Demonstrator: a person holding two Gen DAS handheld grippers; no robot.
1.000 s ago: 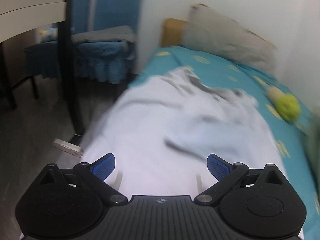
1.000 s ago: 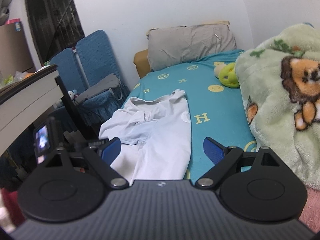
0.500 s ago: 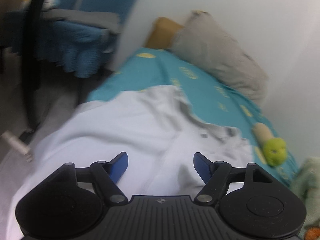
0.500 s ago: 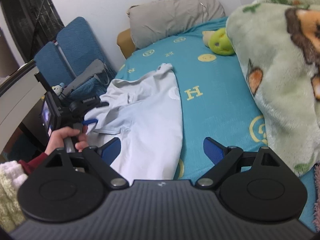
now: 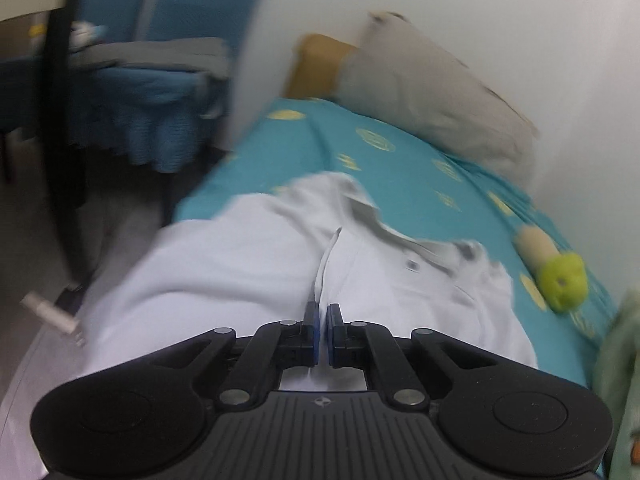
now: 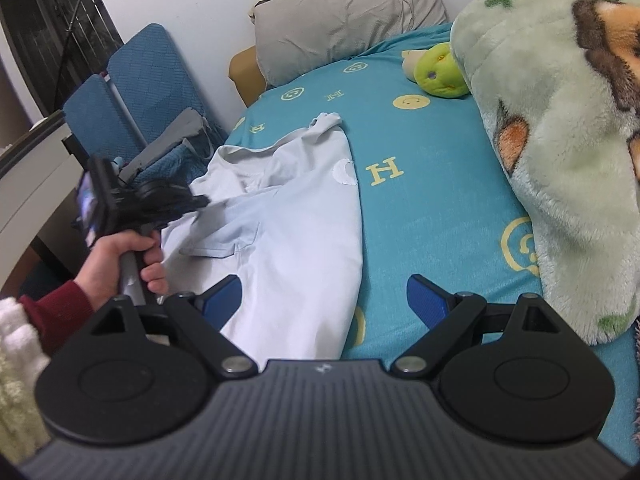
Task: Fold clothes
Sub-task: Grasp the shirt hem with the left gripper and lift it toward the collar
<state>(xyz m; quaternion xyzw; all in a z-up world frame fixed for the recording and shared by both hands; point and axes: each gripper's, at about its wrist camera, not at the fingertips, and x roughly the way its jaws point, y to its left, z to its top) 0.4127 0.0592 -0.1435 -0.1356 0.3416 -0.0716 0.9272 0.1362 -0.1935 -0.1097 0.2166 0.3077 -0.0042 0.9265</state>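
A pale blue shirt [image 6: 288,216] lies spread along the left edge of the bed [image 6: 432,200], its hem toward the foot. The left claw [image 5: 323,320] is clamped on a ridge of its fabric, while the right claw [image 6: 324,300] hovers with blue pads spread wide over the shirt's lower right edge.

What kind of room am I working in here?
Most likely a bedroom. The pale shirt lies on a bed with a teal printed sheet, a grey pillow leans on the wall at its head, and a fleece blanket and green plush toy lie alongside.
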